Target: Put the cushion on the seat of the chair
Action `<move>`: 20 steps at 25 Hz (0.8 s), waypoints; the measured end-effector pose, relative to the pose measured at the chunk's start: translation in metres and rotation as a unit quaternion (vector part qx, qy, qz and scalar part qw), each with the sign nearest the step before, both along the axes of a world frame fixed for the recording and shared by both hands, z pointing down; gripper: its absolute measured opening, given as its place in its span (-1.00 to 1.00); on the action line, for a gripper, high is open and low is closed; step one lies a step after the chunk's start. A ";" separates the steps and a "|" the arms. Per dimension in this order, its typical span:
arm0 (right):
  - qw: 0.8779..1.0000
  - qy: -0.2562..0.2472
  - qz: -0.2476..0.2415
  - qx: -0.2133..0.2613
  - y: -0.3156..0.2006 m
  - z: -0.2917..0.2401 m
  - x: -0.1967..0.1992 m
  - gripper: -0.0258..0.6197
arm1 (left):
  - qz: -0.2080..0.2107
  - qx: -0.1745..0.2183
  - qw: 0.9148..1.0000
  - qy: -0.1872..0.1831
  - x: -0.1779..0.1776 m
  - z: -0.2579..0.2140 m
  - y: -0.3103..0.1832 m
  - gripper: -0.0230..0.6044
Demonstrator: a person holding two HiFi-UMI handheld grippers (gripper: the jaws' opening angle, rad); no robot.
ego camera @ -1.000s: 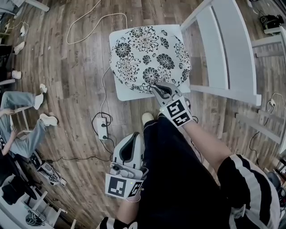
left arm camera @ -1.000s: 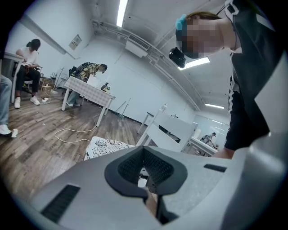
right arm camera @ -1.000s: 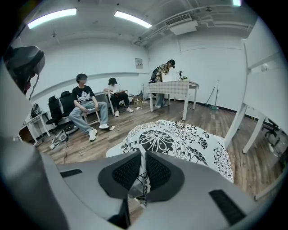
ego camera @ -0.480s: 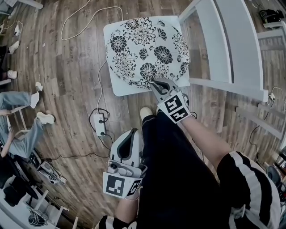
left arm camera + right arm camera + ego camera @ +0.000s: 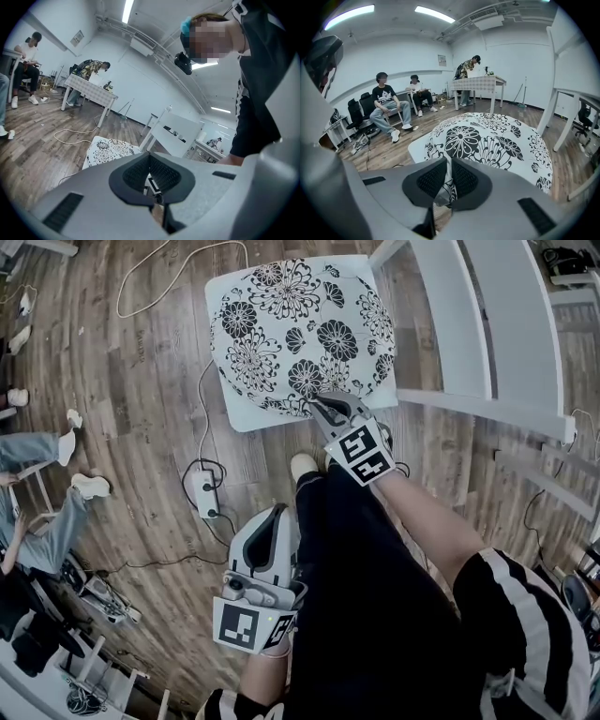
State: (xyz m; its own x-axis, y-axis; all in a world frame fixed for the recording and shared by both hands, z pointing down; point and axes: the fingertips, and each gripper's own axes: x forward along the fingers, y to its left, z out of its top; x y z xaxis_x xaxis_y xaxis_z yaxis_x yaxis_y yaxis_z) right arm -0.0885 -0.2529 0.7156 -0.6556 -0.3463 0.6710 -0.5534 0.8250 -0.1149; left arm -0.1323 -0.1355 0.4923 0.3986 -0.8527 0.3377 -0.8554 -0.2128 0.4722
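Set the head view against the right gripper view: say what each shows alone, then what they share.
Head view only: the left gripper held low beside the person's leg, and a power strip on the floor. Right gripper view only: a close look at the right gripper with its pads clamped on an edge fold of the floral cushion, plus seated people along the wall. Both: that cushion, the white chair frame and the wood floor.

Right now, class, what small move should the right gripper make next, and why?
Probably open the right gripper: it is shut on the near edge of the cushion, which appears to lie on the white seat already.
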 end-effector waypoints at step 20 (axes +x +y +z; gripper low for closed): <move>1.000 0.005 0.000 -0.029 0.003 0.029 -0.007 -0.80 | 0.021 -0.009 1.000 0.018 0.013 0.012 -0.004 -0.92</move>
